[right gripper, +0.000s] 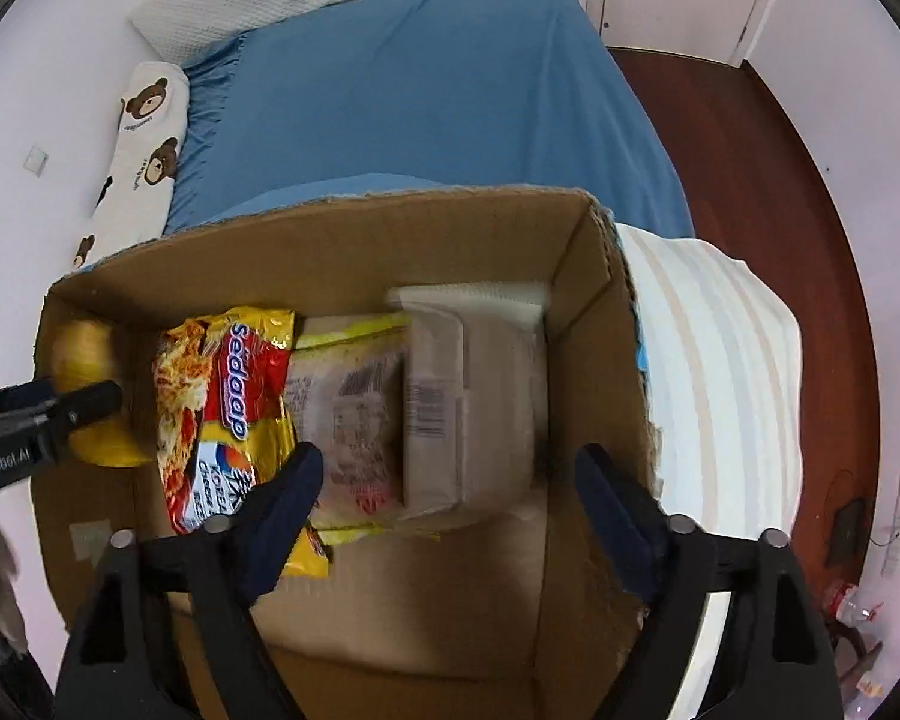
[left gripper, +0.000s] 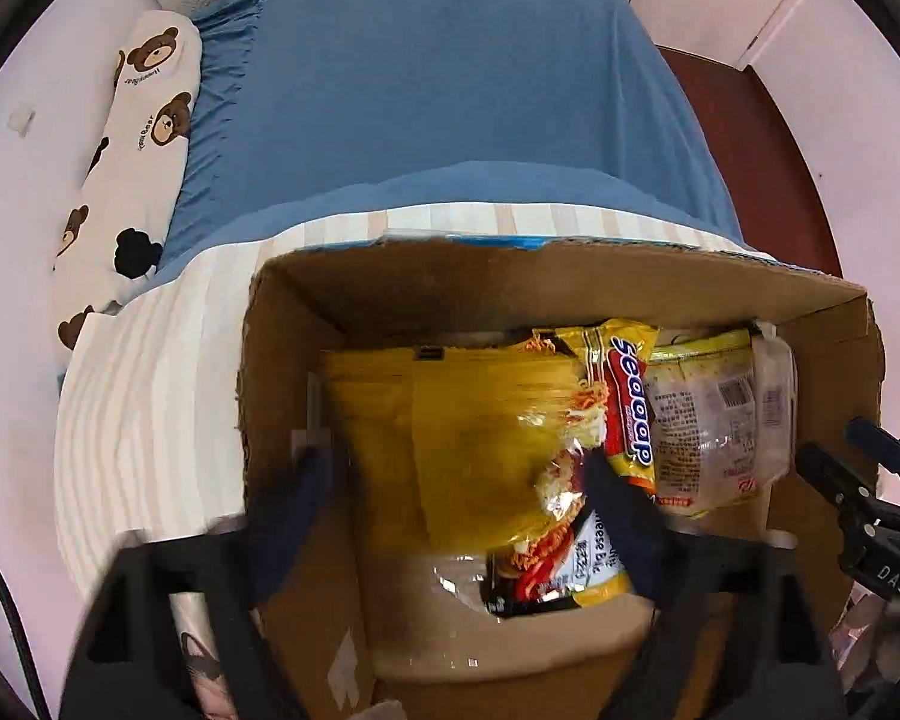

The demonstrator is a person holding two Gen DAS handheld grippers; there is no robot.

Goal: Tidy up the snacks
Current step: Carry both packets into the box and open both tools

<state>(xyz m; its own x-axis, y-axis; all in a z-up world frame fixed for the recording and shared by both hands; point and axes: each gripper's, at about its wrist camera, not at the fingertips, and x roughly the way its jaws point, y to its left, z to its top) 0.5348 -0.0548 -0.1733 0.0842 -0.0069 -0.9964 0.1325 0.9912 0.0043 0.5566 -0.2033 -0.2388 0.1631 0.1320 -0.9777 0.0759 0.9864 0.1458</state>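
Note:
An open cardboard box (left gripper: 294, 324) (right gripper: 576, 276) holds several snack packs. A yellow bag (left gripper: 450, 420) lies at its left; it shows at the far left of the right wrist view (right gripper: 84, 348). A yellow-red Sedaap noodle pack (left gripper: 624, 408) (right gripper: 228, 402) lies in the middle, beside clear-wrapped packs (left gripper: 714, 414) (right gripper: 354, 414) and a pale pack (right gripper: 468, 414). My left gripper (left gripper: 456, 492) is open inside the box over the yellow bag. My right gripper (right gripper: 450, 480) is open above the clear and pale packs, empty.
The box stands on a striped cloth (left gripper: 150, 372) (right gripper: 720, 360) at the foot of a blue bed (left gripper: 450, 90) (right gripper: 426, 90). A bear-print pillow (left gripper: 138, 144) lies at the left. Red-brown floor (right gripper: 780, 210) is at the right. The right gripper's body shows at the edge of the left wrist view (left gripper: 870, 510).

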